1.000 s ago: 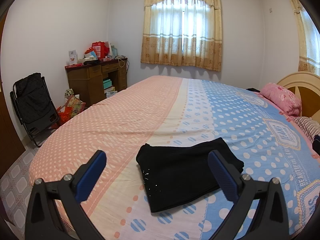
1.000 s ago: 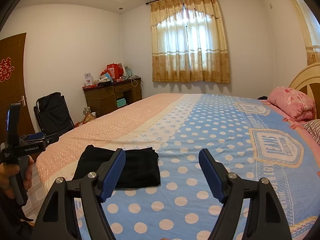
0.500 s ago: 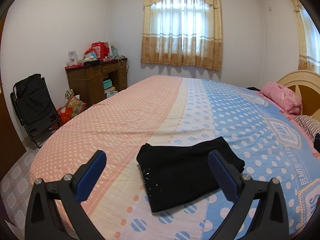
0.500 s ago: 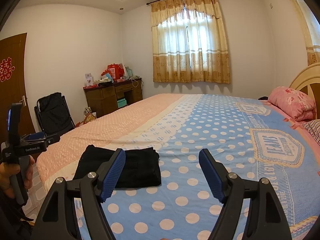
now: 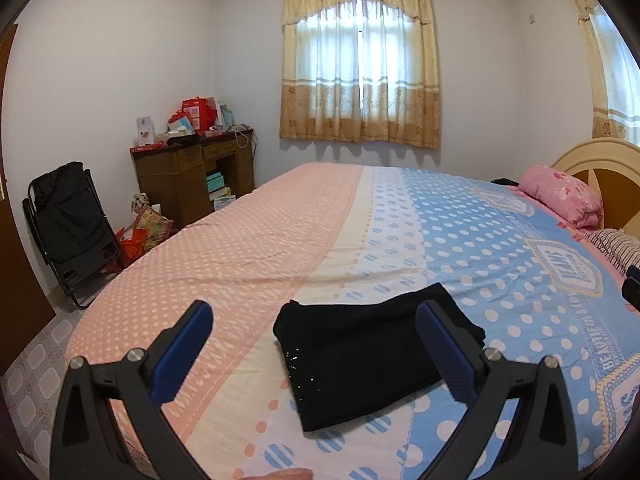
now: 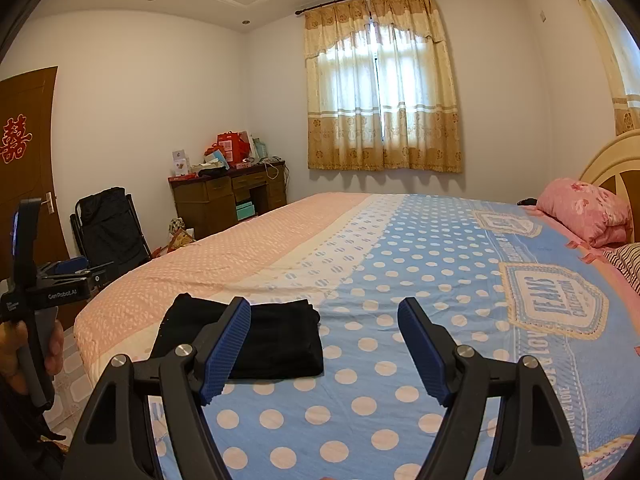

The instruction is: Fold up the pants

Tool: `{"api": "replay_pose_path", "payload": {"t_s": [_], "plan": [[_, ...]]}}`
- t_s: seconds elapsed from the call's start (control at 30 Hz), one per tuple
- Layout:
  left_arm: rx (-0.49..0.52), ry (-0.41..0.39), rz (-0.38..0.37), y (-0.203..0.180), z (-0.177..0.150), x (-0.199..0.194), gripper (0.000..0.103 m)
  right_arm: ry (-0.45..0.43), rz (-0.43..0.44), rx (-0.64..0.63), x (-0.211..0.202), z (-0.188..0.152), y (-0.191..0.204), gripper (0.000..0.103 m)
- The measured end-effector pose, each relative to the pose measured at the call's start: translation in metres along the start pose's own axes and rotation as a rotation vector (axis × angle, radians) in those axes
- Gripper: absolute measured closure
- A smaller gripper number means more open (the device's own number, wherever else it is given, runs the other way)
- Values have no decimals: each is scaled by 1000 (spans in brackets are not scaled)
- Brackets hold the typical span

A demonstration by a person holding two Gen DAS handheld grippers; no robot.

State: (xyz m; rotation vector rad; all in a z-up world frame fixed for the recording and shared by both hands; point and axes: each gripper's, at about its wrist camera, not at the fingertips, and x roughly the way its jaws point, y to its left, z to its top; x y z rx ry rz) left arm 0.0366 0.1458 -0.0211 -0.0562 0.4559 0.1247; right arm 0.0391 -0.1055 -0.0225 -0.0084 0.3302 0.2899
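Black pants [image 5: 360, 356] lie folded into a compact rectangle on the bed near its front edge; they also show in the right wrist view [image 6: 276, 340]. My left gripper [image 5: 316, 344] is open and empty, held above and just short of the pants. My right gripper [image 6: 324, 340] is open and empty, held above the blue dotted sheet to the right of the pants. The left gripper body [image 6: 36, 288] shows at the left edge of the right wrist view, in a hand.
The bed [image 5: 400, 220] has a pink and blue dotted sheet. A pink pillow [image 5: 564, 196] and a wooden headboard [image 5: 600, 164] are at the right. A cluttered wooden desk [image 5: 192, 176] and a black folding chair [image 5: 68, 224] stand at the left wall.
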Motion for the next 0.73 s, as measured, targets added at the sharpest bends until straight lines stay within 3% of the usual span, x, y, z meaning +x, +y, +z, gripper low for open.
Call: {"api": "replay_pose_path", "payload": {"t_s": [0.73], "plan": [[25, 27, 17, 4, -4, 10, 0, 30, 7, -21, 6, -6, 4, 26]]}}
